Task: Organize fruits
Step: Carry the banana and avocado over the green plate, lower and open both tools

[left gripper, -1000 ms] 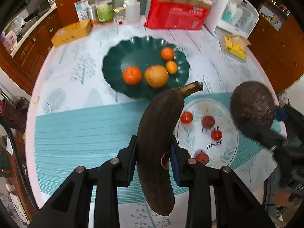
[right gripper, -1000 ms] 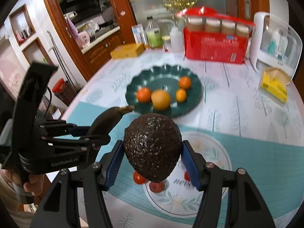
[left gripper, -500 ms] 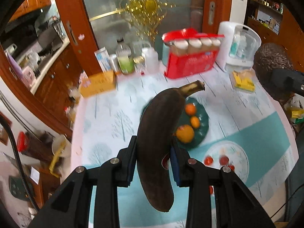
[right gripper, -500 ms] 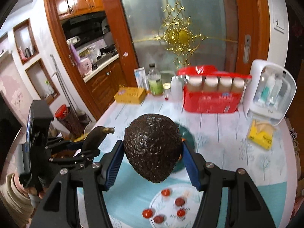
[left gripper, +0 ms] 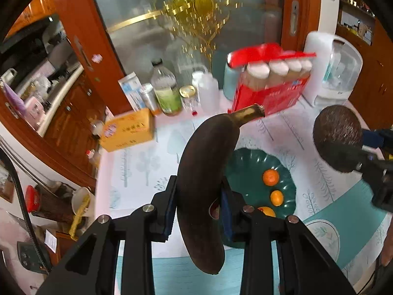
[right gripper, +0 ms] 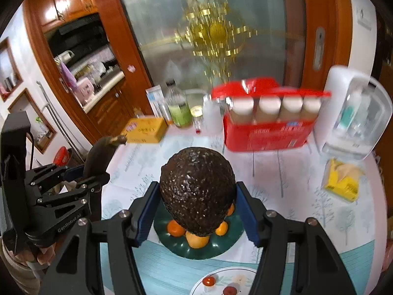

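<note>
table [right gripper: 282, 172], green plate [right gripper: 196, 250], red box [right gripper: 265, 135]

left gripper [left gripper: 197, 205]: clamped on blackened banana [left gripper: 205, 184], held above the tablecloth
avocado [left gripper: 337, 137]: right, raised
green plate [left gripper: 287, 179]: oranges [left gripper: 271, 177] inside

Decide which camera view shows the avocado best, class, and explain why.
The right wrist view: the avocado sits centred and close between the right claw's pads, its bumpy skin sharp. The left wrist view shows it only smaller, at the right edge, partly hidden by that claw.
</note>
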{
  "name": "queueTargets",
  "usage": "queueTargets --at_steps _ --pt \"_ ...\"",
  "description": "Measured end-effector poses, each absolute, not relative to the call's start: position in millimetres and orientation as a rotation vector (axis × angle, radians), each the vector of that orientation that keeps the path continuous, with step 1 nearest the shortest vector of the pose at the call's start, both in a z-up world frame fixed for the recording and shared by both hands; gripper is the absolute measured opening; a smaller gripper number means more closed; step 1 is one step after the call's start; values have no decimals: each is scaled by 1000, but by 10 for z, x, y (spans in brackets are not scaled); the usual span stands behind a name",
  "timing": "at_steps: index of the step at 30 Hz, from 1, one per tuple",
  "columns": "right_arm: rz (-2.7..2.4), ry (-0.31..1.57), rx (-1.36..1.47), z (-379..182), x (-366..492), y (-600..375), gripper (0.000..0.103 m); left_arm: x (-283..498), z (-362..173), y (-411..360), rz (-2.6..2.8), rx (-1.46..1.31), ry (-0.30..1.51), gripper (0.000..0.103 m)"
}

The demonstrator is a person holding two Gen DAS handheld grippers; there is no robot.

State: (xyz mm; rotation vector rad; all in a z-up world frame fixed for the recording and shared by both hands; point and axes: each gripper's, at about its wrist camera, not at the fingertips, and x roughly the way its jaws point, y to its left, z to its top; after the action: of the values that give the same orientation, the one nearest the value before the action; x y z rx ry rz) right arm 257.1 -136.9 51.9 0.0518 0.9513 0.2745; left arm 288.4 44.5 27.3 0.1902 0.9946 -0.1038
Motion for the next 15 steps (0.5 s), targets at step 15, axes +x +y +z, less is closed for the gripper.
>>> queueTargets --at_steps 15 --pt "352 1166 -3 -1084 3075 -1126 62 3575 -1254 160 -160 228 1188 30"
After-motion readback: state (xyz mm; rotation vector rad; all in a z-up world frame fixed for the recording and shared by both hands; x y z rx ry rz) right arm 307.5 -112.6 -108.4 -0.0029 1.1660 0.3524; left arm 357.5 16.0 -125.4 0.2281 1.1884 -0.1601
